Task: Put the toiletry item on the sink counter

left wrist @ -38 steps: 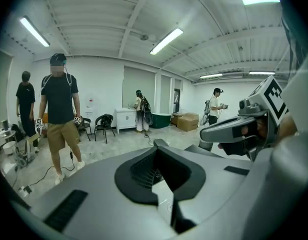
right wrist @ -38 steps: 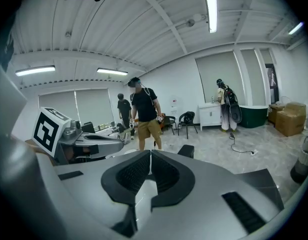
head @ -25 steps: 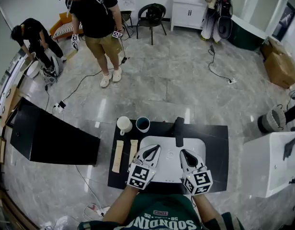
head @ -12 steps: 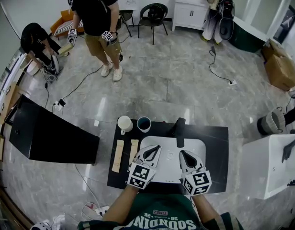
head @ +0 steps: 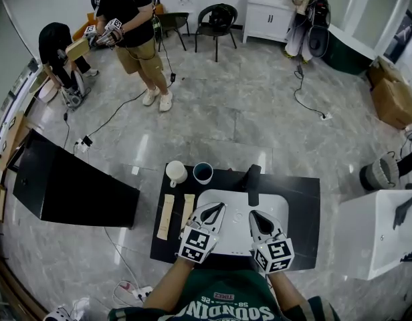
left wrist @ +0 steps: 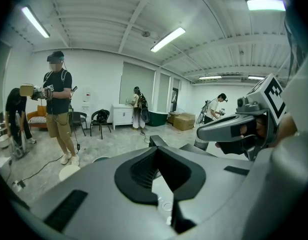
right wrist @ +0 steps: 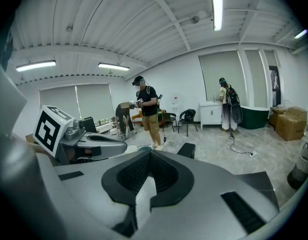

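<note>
Tongs on both sides are clenched and carrying nothing. From where I stand, the left tongs (head: 215, 210) and the right tongs (head: 259, 217) hang side by side over the white basin (head: 213, 196), tips pointing toward the black faucet (head: 253, 182). Each gripper view shows its jaws meeting at the tips, with only the basin's white behind them.

Just left of the basin, 2 pale strips (head: 165, 217) lie flat and parallel on the dark counter (head: 303, 212), apart from both tongs. I take these to be the toiletry item, or one of them is, though they are too small to name for sure. Behind them, at the counter's far edge, a white cup (head: 176, 173) and a dark cup (head: 203, 172) stand upright next to each other.

Judging by how things lie, either the placing is already finished, with everything resting on the counter and the tongs free, or the job has not begun and the item is somewhere I cannot see. Nothing is mid-carry. Farther off, a person (head: 129, 19) stands on the tiled floor, busy with something else.
</note>
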`<control>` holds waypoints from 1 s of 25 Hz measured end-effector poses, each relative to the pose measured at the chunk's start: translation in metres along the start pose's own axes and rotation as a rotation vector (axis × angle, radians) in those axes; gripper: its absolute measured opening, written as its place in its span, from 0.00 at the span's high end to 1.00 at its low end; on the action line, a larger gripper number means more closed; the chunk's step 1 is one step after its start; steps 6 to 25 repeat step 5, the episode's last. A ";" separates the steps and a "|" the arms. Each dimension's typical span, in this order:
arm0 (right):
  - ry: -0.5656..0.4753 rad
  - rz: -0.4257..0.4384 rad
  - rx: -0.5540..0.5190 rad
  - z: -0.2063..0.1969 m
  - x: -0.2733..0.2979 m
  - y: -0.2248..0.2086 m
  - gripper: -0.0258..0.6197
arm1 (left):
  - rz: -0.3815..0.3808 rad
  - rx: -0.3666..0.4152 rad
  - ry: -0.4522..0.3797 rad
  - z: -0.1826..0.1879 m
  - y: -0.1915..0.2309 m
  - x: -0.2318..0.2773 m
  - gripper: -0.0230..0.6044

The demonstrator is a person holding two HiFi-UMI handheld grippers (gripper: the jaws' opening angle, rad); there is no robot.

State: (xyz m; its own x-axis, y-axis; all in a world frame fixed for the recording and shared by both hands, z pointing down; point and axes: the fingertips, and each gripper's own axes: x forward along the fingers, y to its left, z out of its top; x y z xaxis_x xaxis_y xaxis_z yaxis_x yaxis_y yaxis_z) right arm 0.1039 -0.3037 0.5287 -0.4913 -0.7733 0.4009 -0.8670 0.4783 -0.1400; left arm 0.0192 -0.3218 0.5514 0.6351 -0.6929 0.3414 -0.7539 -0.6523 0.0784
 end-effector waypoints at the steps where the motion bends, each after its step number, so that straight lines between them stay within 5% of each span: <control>1: 0.001 0.001 -0.001 0.000 0.001 0.001 0.90 | 0.001 -0.001 0.001 0.000 0.000 0.000 0.95; 25: 0.013 0.006 -0.001 -0.002 0.001 0.004 0.90 | 0.002 -0.002 0.005 -0.002 0.001 -0.003 0.95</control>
